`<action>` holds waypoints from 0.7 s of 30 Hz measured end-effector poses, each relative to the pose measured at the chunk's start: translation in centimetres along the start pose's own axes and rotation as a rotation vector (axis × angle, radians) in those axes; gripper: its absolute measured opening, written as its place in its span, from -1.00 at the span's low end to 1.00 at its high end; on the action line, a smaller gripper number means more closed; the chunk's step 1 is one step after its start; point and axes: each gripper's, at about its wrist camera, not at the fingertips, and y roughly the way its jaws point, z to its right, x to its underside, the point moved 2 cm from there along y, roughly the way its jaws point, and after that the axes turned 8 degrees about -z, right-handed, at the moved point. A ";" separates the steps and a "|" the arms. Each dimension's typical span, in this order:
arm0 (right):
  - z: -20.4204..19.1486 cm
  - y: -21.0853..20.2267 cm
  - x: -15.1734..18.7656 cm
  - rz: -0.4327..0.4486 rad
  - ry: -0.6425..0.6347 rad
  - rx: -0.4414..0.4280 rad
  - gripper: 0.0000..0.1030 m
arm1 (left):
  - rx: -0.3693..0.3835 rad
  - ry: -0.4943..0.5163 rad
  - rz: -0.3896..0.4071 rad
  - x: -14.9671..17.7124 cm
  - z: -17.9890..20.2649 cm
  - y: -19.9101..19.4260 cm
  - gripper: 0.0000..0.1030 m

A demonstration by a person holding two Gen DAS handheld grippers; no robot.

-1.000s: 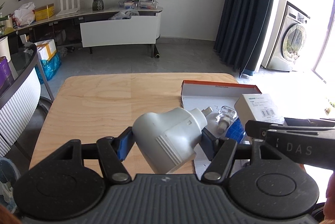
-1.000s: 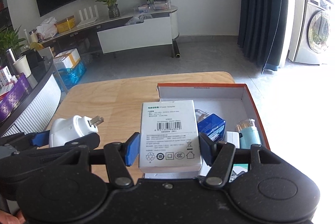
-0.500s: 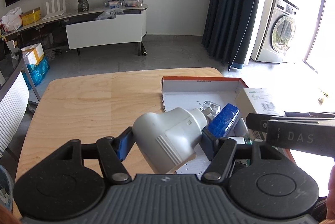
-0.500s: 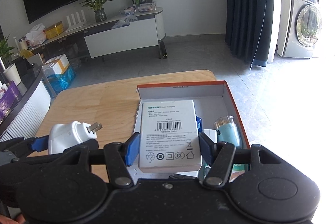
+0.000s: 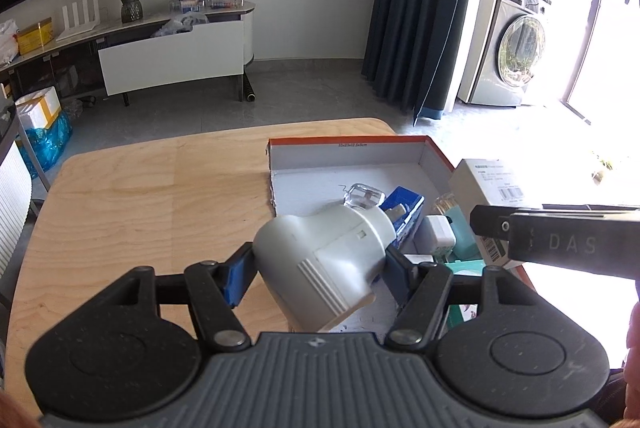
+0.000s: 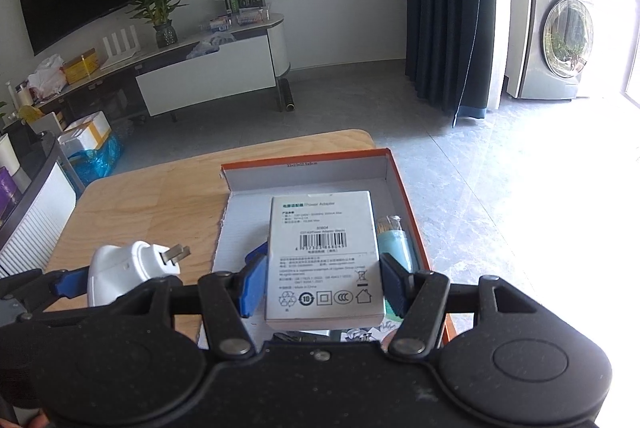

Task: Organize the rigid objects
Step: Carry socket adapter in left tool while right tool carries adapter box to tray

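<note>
My left gripper [image 5: 318, 270] is shut on a white plug adapter [image 5: 324, 260], held above the near left edge of an orange-rimmed open box [image 5: 348, 142]. The adapter also shows in the right wrist view [image 6: 132, 268], prongs pointing right. My right gripper [image 6: 322, 286] is shut on a white power adapter box [image 6: 324, 252] with a barcode, held over the orange-rimmed box [image 6: 304, 160]. That white box also shows at the right in the left wrist view [image 5: 486, 180]. Inside the orange-rimmed box lie a blue item [image 5: 406, 206], a clear piece [image 5: 362, 196] and a teal item [image 6: 394, 240].
The orange-rimmed box sits at the right side of a wooden table [image 5: 132, 196]. A chair back [image 6: 36, 220] stands at the table's left. A TV stand [image 5: 172, 56], dark curtain [image 5: 420, 8] and washing machine [image 5: 516, 56] stand beyond.
Both grippers have risen and drawn back with their loads. The plug adapter has shifted right over the orange-rimmed box's edge. The white power adapter box now hangs over the orange-rimmed box's interior.
</note>
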 end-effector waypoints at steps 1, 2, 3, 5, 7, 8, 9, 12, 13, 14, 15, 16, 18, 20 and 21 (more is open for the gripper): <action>0.2 0.0 0.0 0.000 0.003 0.003 0.39 | 0.002 0.000 -0.002 0.0 0.1 0.1 0.31; 0.4 0.0 0.0 -0.001 0.005 0.005 0.39 | 0.003 0.000 -0.004 0.0 0.3 0.2 0.31; 0.5 0.0 0.0 -0.001 0.007 0.006 0.39 | 0.006 0.002 -0.007 0.0 0.5 0.2 0.31; 0.8 0.0 0.0 -0.002 0.012 0.009 0.39 | 0.011 0.009 -0.010 0.0 0.8 0.4 0.31; 1.1 0.1 0.0 -0.003 0.015 0.010 0.39 | 0.016 0.015 -0.013 -0.1 1.2 0.6 0.31; 1.1 0.1 0.0 -0.004 0.016 0.012 0.39 | 0.018 0.016 -0.017 -0.1 1.3 0.7 0.31; 1.2 0.1 -0.1 -0.005 0.017 0.014 0.39 | 0.022 0.018 -0.019 -0.1 1.4 0.8 0.31; 1.5 0.2 -0.2 -0.008 0.022 0.016 0.39 | 0.026 0.027 -0.023 -0.1 1.8 1.0 0.31; 1.7 0.2 -0.2 -0.009 0.023 0.017 0.39 | 0.029 0.029 -0.025 -0.2 1.8 1.1 0.31; 1.7 0.3 -0.2 -0.010 0.025 0.017 0.39 | 0.030 0.031 -0.028 -0.2 1.9 1.2 0.31; 1.9 0.4 -0.3 -0.012 0.027 0.017 0.39 | 0.032 0.033 -0.028 -0.1 2.1 1.2 0.31; 2.0 0.4 -0.3 -0.013 0.029 0.016 0.39 | 0.032 0.036 -0.030 -0.1 2.2 1.3 0.31; 2.0 0.6 -0.4 -0.015 0.029 0.016 0.39 | 0.034 0.039 -0.032 -0.1 2.3 1.4 0.31; 2.1 0.7 -0.5 -0.017 0.030 0.016 0.39 | 0.034 0.041 -0.034 -0.1 2.5 1.5 0.31; 2.2 0.8 -0.5 -0.019 0.030 0.016 0.39 | 0.035 0.042 -0.035 -0.1 2.5 1.6 0.31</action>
